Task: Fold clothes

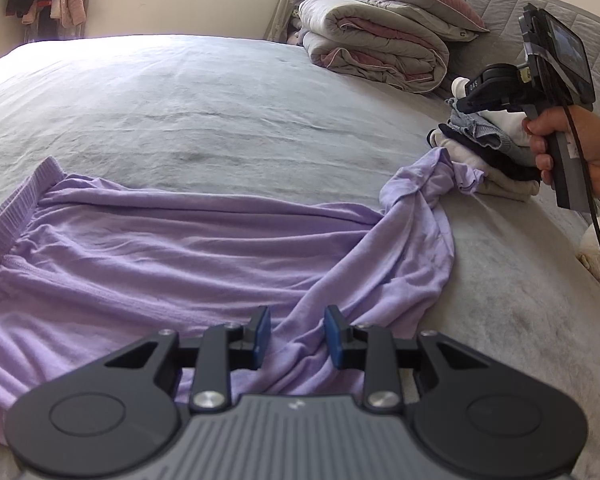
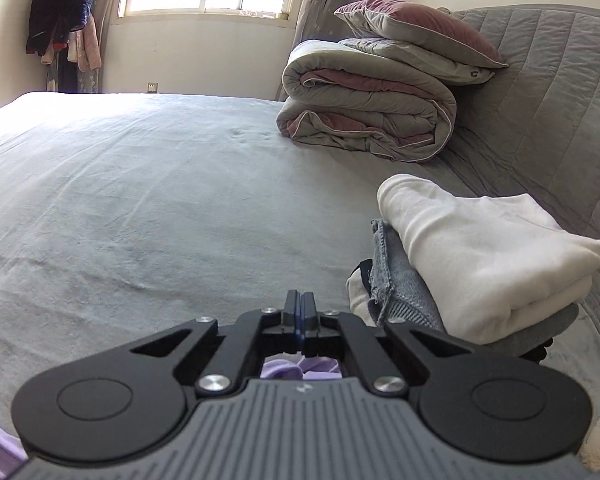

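Lilac soft-knit garment with ribbed waistband (image 1: pixel 172 240) spread across grey bedsheet (image 1: pixel 220 100), waistband at left, one leg bunched toward the right beside the stack.
Left gripper (image 1: pixel 298 334) low over the near edge, blue pads part-open with a ridge of lilac cloth between; pads not seen pressing, so no grip assumed.
Right gripper (image 2: pixel 299 312) lifted above the bed, jaws closed flush; lilac visible only under the body, nothing seen between the tips. Judged empty.

Step in hand, judged: laying the garment flat before the first fold.
- Re-open right, take the bunched leg end, draw it out straight.
- Pin near edge with left while pulling, to stop the whole piece sliding.
- Keep clear of the stack.

Counts:
- Garments unfolded: one.
- Stack of folded clothes (image 2: pixel 480 256): one, white on top; layer number unclear.
- Rolled grey-and-mauve quilts (image 2: pixel 364 112): one pile.
- Mauve pillow (image 2: pixel 416 24): one.
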`<state>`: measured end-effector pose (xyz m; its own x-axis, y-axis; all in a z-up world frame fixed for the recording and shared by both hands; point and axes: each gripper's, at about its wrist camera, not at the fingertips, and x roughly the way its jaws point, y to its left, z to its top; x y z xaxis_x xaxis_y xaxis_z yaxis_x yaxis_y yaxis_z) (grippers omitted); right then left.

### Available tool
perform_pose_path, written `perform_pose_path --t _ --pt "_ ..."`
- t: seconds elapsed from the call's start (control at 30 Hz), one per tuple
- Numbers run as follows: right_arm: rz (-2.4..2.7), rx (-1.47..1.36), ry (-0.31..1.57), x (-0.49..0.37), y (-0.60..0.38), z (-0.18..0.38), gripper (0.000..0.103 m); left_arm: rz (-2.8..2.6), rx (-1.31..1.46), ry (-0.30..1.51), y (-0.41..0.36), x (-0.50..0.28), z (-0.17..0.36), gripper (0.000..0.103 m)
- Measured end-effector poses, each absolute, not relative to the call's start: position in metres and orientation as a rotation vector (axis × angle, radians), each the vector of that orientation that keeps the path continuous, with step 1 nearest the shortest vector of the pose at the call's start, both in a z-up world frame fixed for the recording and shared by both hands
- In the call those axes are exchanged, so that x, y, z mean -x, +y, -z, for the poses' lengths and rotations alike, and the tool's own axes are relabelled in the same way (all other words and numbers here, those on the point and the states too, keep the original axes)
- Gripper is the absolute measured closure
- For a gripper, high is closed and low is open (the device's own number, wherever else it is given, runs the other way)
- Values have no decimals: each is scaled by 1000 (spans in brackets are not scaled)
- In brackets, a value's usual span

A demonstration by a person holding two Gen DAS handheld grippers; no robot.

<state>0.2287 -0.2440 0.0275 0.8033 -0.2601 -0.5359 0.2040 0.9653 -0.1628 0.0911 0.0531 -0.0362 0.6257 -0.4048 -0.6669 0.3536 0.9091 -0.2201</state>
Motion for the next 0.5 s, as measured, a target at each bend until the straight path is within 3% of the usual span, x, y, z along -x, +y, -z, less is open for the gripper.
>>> perform_pose_path --t 0.23,0.3,0.5 --pt "232 19 648 -237 -243 -12 103 426 130 796 63 -98 36 74" --pt "211 -31 675 -231 -242 -6 90 429 144 798 65 -98 35 75" --pt "106 -185 768 -205 -230 5 90 434 169 794 69 -98 32 75"
